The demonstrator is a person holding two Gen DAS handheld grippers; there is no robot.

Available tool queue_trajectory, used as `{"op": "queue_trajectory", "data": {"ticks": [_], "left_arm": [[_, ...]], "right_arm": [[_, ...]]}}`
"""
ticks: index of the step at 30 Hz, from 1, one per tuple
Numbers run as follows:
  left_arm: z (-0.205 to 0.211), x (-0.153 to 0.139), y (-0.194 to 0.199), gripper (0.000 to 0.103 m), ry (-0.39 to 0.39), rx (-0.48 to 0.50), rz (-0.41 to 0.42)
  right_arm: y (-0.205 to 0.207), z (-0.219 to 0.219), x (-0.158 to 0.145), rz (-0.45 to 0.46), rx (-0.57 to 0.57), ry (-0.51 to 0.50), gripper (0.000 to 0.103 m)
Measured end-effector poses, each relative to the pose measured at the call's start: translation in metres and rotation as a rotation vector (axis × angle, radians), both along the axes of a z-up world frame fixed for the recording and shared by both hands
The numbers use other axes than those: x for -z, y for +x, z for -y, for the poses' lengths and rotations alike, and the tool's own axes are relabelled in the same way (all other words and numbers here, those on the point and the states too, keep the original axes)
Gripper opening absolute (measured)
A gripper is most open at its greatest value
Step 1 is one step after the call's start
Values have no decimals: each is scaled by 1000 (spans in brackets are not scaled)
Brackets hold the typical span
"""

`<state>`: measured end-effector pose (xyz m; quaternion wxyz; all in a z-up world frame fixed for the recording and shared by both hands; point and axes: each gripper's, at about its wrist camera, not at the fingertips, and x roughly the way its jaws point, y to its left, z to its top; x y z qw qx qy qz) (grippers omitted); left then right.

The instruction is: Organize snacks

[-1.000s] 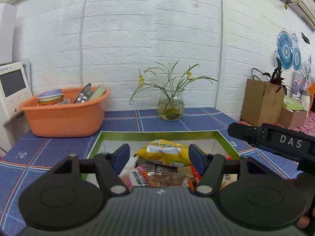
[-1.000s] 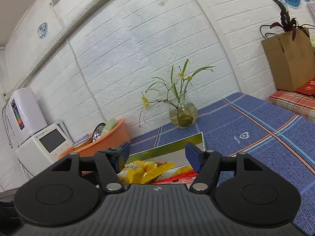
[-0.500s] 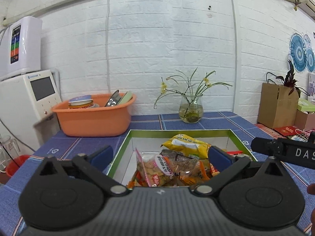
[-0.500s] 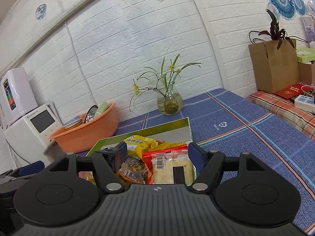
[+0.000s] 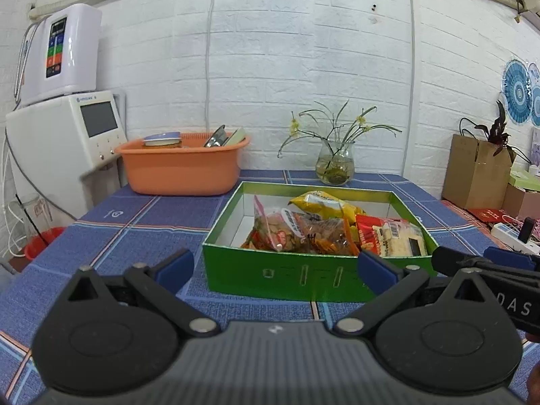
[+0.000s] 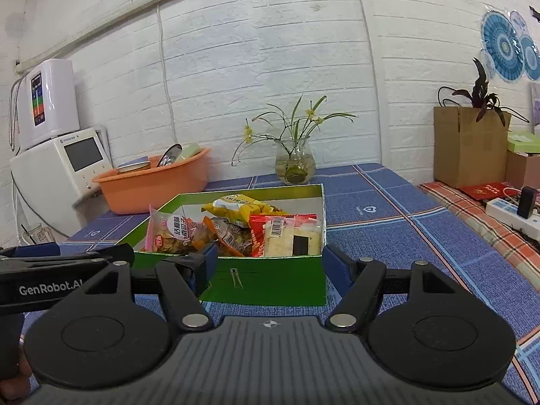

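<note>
Our left gripper (image 5: 275, 270) has its jaws spread as wide as they go, having just been opening, and nothing sits between them. Our right gripper (image 6: 268, 263) is also spread and empty. Straight ahead of both pairs of jaws, just beyond the tips, stands the green box (image 5: 303, 275) on the blue checked cloth (image 5: 135, 236), its near wall facing us.

From the left jaws the box's long side runs across, left to right, and the snacks (image 5: 303, 229) lie heaped toward its right half. From the right jaws the red-edged packet (image 6: 290, 236) lies dead ahead, the round-biscuit bag (image 6: 175, 233) off to the left. Neither hand looks clearly nearer.

Any next pick, we judge, means reaching forward and over that near wall. The wall hides the lower parts of the packets, and how many lie beneath the pile is probably beyond telling from here.
</note>
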<state>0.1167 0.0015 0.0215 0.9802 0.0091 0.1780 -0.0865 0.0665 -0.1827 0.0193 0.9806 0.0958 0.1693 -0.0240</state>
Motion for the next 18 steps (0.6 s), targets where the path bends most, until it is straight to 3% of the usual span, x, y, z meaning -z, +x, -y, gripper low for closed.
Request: {"op": "queue_trajectory", "data": {"ticks": [5, 13, 18], "left_arm": [[-3, 2, -8, 103, 26, -78, 31], [7, 4, -21, 103, 91, -95, 58], [8, 4, -35, 103, 50, -74, 63]], "right_arm": [[-8, -6, 2, -16, 4, -12, 103], [-16, -6, 8, -82, 41, -16, 103], [-23, -5, 12, -106, 61, -24, 103]]}}
